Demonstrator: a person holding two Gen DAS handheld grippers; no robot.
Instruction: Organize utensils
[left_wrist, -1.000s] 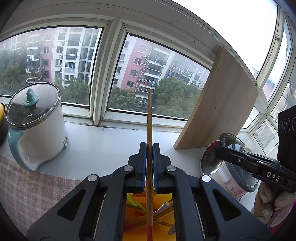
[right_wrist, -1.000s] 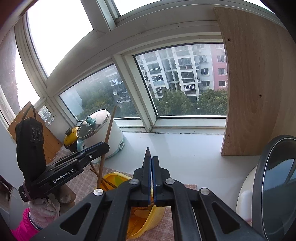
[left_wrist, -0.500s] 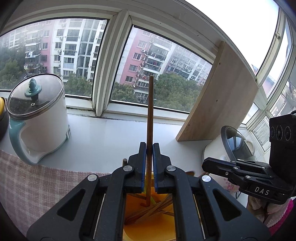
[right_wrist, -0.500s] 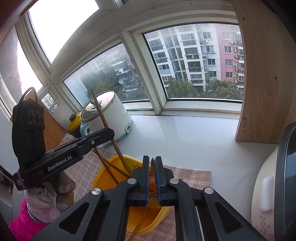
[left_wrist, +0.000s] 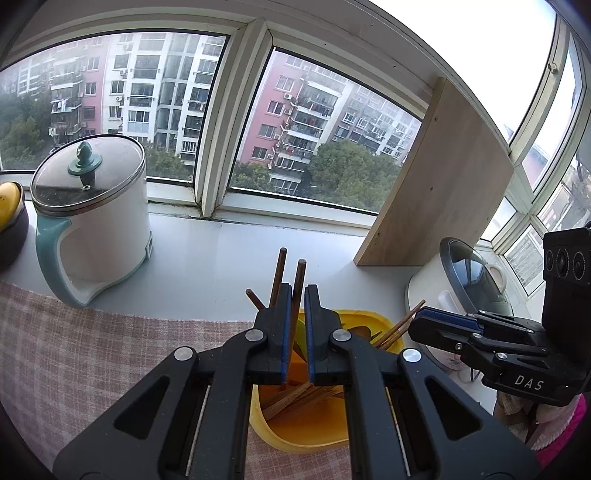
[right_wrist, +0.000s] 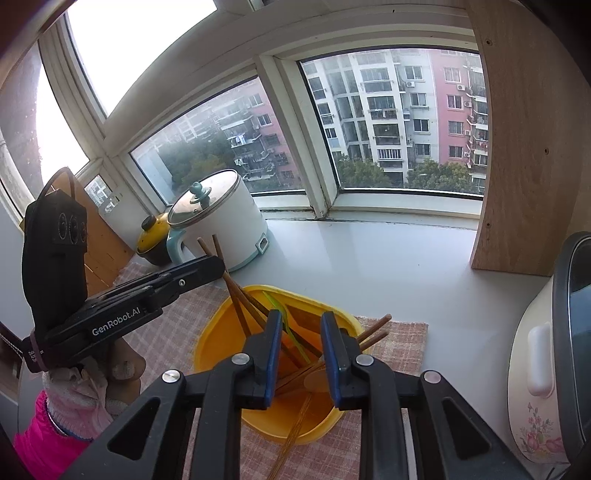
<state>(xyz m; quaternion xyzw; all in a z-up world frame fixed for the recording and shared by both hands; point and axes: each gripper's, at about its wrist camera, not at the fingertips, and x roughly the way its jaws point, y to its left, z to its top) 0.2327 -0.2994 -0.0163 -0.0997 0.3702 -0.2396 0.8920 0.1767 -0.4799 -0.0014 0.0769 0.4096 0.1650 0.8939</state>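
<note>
A second ago the left gripper (left_wrist: 296, 334) pinched one tall chopstick high above the bowl. Now that stick sits low in the yellow bowl (left_wrist: 362, 435) and the fingers have let go. The right gripper (right_wrist: 302, 354) was pinched shut before. Now it is spread wide.

Left wrist view: the blue pads (left_wrist: 284, 336) have a small gap between them. A brown chopstick (left_wrist: 298, 280) pokes up in that gap, and it looks like no pad squeezes it. Another chopstick (left_wrist: 277, 275) stands just beside it. Their low ends rest in the yellow bowl with more chopsticks. The bowl sits on a pink checked cloth (left_wrist: 92, 350). A white electric pot (left_wrist: 92, 218) with a glass lid stands to the left. A wooden board (left_wrist: 439, 181) leans on the window. A rice cooker (left_wrist: 458, 280) is on the right, just past the other gripper.

Right wrist view: the right gripper hangs over the yellow bowl (right_wrist: 221, 325), holding nothing. Chopsticks (right_wrist: 240, 306) lean every which way inside, and a green utensil (right_wrist: 280, 314) lies among them. The left gripper (right_wrist: 218, 264) reaches in from the left, right by two upright sticks. A small yellow pot (right_wrist: 153, 236) sits behind the white one.
</note>
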